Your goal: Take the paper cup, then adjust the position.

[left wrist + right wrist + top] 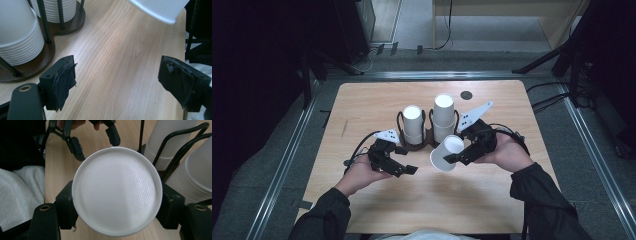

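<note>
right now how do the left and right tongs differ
The left tongs are open and empty, while the right tongs are shut on a white paper cup. The left tongs point right, low over the wooden table; the right tongs point left, holding the cup tilted. Both are black and hand-held.

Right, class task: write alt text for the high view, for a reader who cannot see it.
A person's right hand-held gripper holds a tilted white paper cup over a wooden table, just in front of a dark wire cup holder with two stacks of white cups. The left hand-held gripper is open and empty beside it.
</note>
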Tool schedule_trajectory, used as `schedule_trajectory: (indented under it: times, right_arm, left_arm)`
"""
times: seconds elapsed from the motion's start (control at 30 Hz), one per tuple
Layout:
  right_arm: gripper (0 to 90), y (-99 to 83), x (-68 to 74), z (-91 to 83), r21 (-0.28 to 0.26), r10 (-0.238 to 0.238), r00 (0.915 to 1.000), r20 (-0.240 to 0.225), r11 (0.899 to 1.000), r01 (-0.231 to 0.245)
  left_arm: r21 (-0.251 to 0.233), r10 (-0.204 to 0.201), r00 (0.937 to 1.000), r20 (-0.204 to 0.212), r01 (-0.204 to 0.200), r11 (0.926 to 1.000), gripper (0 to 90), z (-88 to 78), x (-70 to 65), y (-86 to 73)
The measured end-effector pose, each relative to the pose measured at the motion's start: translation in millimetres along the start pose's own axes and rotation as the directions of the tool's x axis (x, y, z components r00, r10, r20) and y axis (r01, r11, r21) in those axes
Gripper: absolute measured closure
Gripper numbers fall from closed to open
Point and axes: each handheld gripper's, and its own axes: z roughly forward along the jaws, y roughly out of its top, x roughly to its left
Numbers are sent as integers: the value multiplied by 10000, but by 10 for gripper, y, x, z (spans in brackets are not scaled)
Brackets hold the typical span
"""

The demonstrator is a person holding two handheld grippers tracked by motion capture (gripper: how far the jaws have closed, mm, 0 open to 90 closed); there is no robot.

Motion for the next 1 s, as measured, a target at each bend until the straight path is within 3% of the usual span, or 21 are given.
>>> schedule_trajectory:
  times: [0.37, 0.53, 0.7, 1.0]
  right_arm:
    - [308, -189, 6, 198, 67, 8, 9999, -145, 10000, -7]
    - [308, -260, 6, 307, -73, 19, 9991, -413, 10000, -22]
    - [307, -298, -16, 375, -126, -69, 9987, -502, 9999, 62]
    - [308, -326, -59, 438, -602, 364, 9954, -888, 9973, -418]
  left_arm:
    - [75, 273, 9996, -44, -273, 9996, 148, 24, -16, -5]
    - [-42, 371, 9992, 145, -371, 9993, 148, 33, -25, -2]
    - [-78, 798, 9963, 327, -796, 9968, 141, 59, -45, -1]
    - [-117, 1179, 9908, 660, -1174, 9930, 135, 164, -104, 31]
